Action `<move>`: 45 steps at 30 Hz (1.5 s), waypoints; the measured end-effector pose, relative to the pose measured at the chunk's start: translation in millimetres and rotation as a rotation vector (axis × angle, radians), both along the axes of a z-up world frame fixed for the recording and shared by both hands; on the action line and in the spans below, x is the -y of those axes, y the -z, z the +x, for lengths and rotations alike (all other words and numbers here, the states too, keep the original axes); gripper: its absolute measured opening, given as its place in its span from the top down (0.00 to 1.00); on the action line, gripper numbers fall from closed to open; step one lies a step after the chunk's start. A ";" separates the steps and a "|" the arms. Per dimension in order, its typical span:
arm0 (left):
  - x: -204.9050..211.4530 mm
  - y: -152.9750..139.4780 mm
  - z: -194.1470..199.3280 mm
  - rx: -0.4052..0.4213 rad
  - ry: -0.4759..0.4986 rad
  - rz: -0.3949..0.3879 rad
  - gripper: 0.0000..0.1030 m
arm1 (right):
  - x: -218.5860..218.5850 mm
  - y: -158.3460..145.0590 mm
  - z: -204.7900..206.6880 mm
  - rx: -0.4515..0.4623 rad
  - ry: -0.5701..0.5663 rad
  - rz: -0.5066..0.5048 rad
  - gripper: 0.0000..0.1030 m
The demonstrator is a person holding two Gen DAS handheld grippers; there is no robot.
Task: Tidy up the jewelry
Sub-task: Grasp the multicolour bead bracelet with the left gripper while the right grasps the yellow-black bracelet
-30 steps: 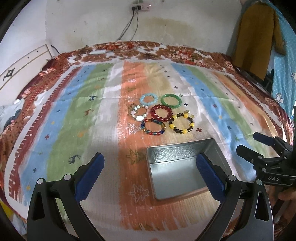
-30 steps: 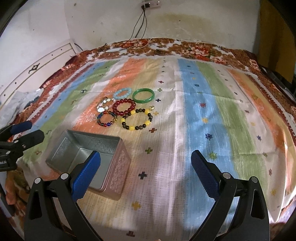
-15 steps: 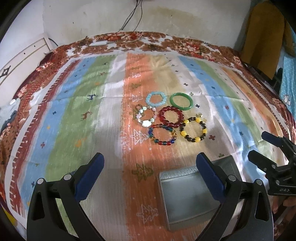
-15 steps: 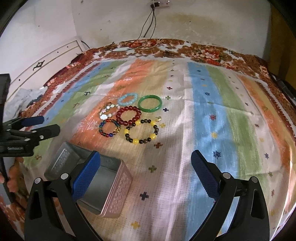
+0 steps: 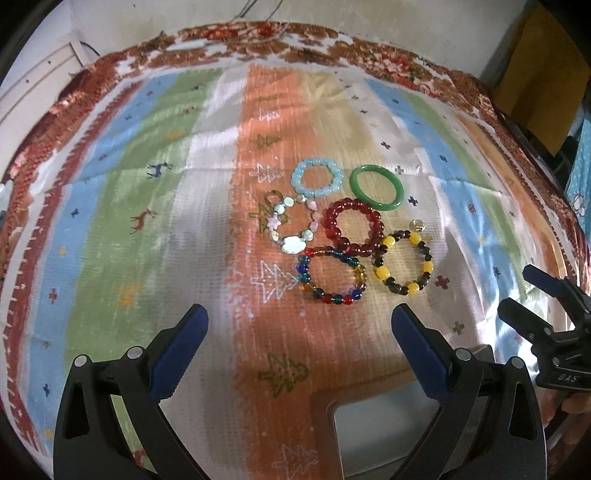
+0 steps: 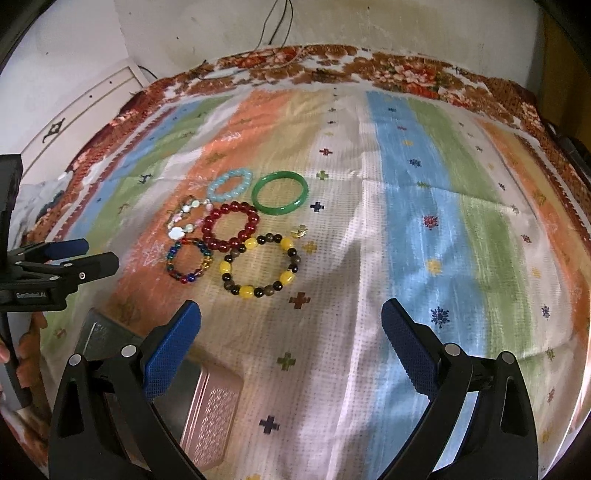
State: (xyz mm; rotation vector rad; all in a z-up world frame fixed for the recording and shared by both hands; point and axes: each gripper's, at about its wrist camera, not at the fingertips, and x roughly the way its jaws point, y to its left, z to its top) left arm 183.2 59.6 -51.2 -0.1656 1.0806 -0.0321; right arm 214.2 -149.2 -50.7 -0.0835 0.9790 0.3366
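Six bracelets lie clustered on the striped cloth (image 5: 207, 229) of the bed, all touching or just beside one another. At the back sit the pale blue bracelet (image 5: 316, 177) and the green bangle (image 5: 376, 187). In the middle row are the shell bracelet (image 5: 291, 225) and the red bracelet (image 5: 352, 226). Nearest you are the multicolour bracelet (image 5: 332, 276) and the yellow-and-dark bracelet (image 5: 403, 261), with a small gold charm (image 6: 300, 231) just beyond it.

Your left gripper (image 5: 299, 345) hangs over the orange stripe, jaws spread wide and holding nothing, the multicolour bracelet just ahead of its tips. Your right gripper (image 6: 291, 341) hangs over the white part of the cloth, jaws likewise spread and bare, the yellow-and-dark bracelet ahead of it.

Between the two tools, near the bed's front edge, stands the tin (image 6: 212, 410), an open metal box with embossed pinkish sides; its inside shows nothing in the part you can see. Your fingers (image 6: 27, 354) show at the left gripper's handle. A wall (image 6: 369, 22) with a hanging cable (image 6: 280, 18) rises behind the bed.
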 end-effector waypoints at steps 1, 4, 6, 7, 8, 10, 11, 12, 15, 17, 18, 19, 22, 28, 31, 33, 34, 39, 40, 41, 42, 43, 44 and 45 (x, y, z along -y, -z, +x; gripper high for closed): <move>-0.2 2.1 3.4 -0.009 0.001 -0.006 0.06 | 0.3 2.5 3.8 -0.018 0.002 0.009 0.04; -0.1 9.1 14.0 -0.038 0.004 -0.009 0.06 | -2.7 7.3 11.4 -0.045 0.001 0.008 0.04; -1.0 13.3 20.2 -0.057 0.007 -0.015 0.06 | -5.5 9.3 15.7 -0.052 -0.006 0.000 0.04; -0.8 15.5 23.3 -0.066 0.010 -0.022 0.06 | -6.5 10.1 17.5 -0.058 -0.008 -0.001 0.04; -0.8 17.2 25.9 -0.072 0.013 -0.027 0.06 | -7.7 11.8 20.2 -0.066 -0.009 -0.001 0.04; -1.8 22.2 32.2 -0.092 0.013 -0.038 0.06 | -9.3 16.0 25.3 -0.088 -0.008 0.000 0.04; -2.6 23.9 33.8 -0.099 0.012 -0.042 0.06 | -9.7 18.9 29.3 -0.101 -0.004 0.004 0.04; -4.5 27.1 37.5 -0.112 0.007 -0.053 0.06 | -8.3 19.6 31.4 -0.103 0.004 0.009 0.04; -9.5 33.5 44.6 -0.135 -0.004 -0.083 0.12 | -7.6 20.9 39.5 -0.104 0.012 0.019 0.04; -12.0 37.9 50.1 -0.152 -0.006 -0.099 0.14 | -9.1 22.1 43.7 -0.105 0.013 0.019 0.04; -13.2 40.4 53.0 -0.158 -0.010 -0.099 0.14 | -10.0 23.4 45.8 -0.111 0.012 0.019 0.04; -13.8 41.6 54.8 -0.162 -0.011 -0.094 0.14 | -10.7 24.8 47.8 -0.119 0.012 0.018 0.04; -12.9 46.6 59.8 -0.175 -0.002 -0.086 0.15 | -13.5 30.3 53.7 -0.137 0.010 0.010 0.04; -9.2 55.0 67.1 -0.198 0.009 -0.054 0.19 | -12.2 41.5 67.7 -0.166 0.030 0.009 0.04; -6.7 59.2 71.2 -0.208 0.017 -0.015 0.22 | -16.3 49.0 73.4 -0.181 0.025 -0.007 0.12; -3.0 60.2 72.3 -0.208 0.034 0.026 0.24 | -19.0 54.8 76.3 -0.197 0.023 -0.016 0.15; -1.1 60.7 72.6 -0.210 0.042 0.042 0.25 | -20.0 57.5 77.4 -0.205 0.021 -0.020 0.16; 5.7 66.5 73.2 -0.222 0.072 0.113 0.30 | -25.0 70.5 84.4 -0.212 0.018 -0.046 0.23; 5.6 67.1 73.2 -0.223 0.074 0.119 0.30 | -25.4 71.6 85.9 -0.210 0.018 -0.048 0.23; 5.0 67.2 73.3 -0.224 0.075 0.121 0.31 | -26.5 72.7 87.4 -0.205 0.020 -0.052 0.24; 5.8 67.6 73.2 -0.225 0.075 0.124 0.33 | -28.2 73.2 88.1 -0.198 0.021 -0.062 0.28; 6.9 67.9 73.0 -0.225 0.075 0.131 0.35 | -29.9 73.6 88.0 -0.192 0.020 -0.074 0.34; 8.2 68.7 71.8 -0.223 0.076 0.136 0.38 | -31.7 74.0 87.8 -0.183 0.021 -0.098 0.38; 9.5 69.3 71.5 -0.221 0.076 0.144 0.42 | -32.6 74.5 87.4 -0.175 0.020 -0.118 0.46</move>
